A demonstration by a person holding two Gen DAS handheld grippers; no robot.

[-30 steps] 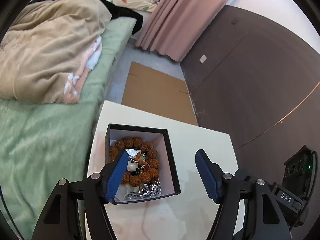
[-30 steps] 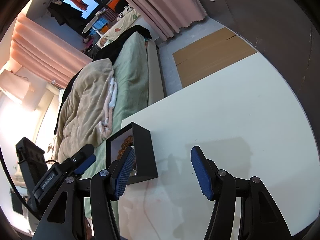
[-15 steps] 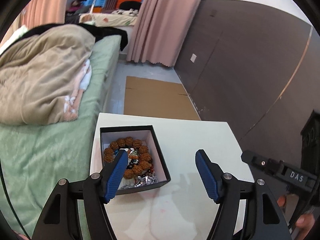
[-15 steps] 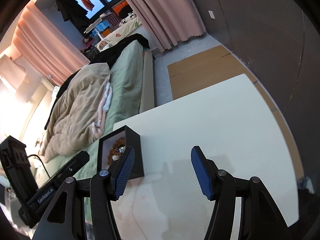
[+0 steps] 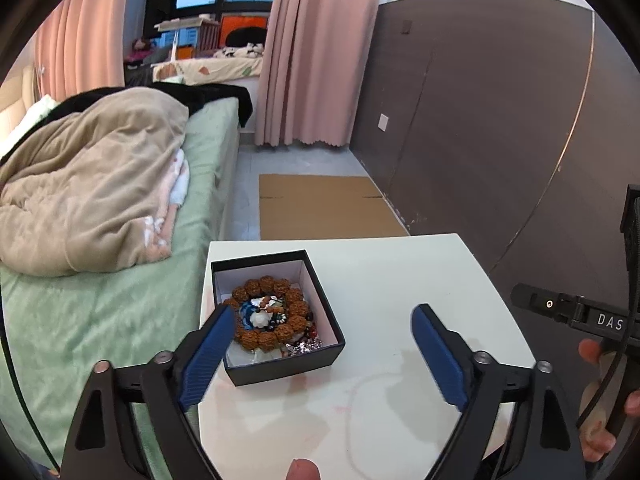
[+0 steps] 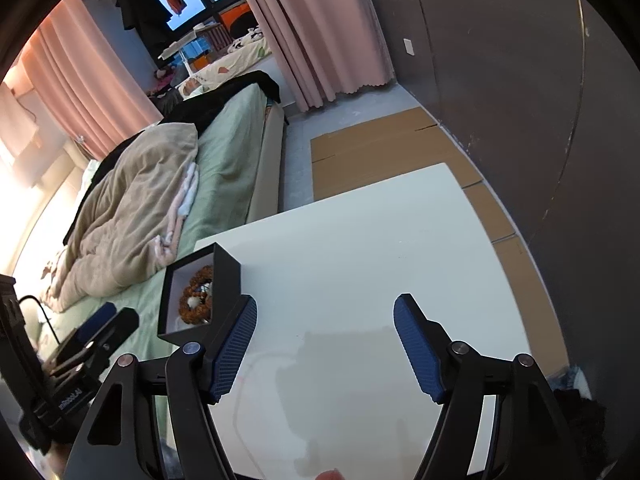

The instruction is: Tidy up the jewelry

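Note:
A black jewelry box [image 5: 320, 354] with a white lining stands open on the white table [image 5: 400, 280] at its left edge. Inside lie a brown bead bracelet [image 5: 276, 312], a white piece and other small jewelry. My left gripper [image 5: 324, 356] is open and empty, held above and behind the box. The box also shows in the right wrist view [image 6: 228, 276], left of my right gripper [image 6: 324, 344], which is open and empty over bare table [image 6: 380, 248]. The left gripper's body [image 6: 100, 332] shows at the right wrist view's left edge.
A bed with a green sheet [image 5: 72, 320] and a beige quilt [image 5: 88, 192] lies against the table's left side. Flat cardboard [image 5: 324, 204] covers the floor beyond the table. A dark wall [image 5: 500, 120] runs on the right, pink curtains [image 5: 316, 52] behind.
Both grippers have pulled back and risen from the box, which now looks smaller and farther. Both stay open. The box has not moved.

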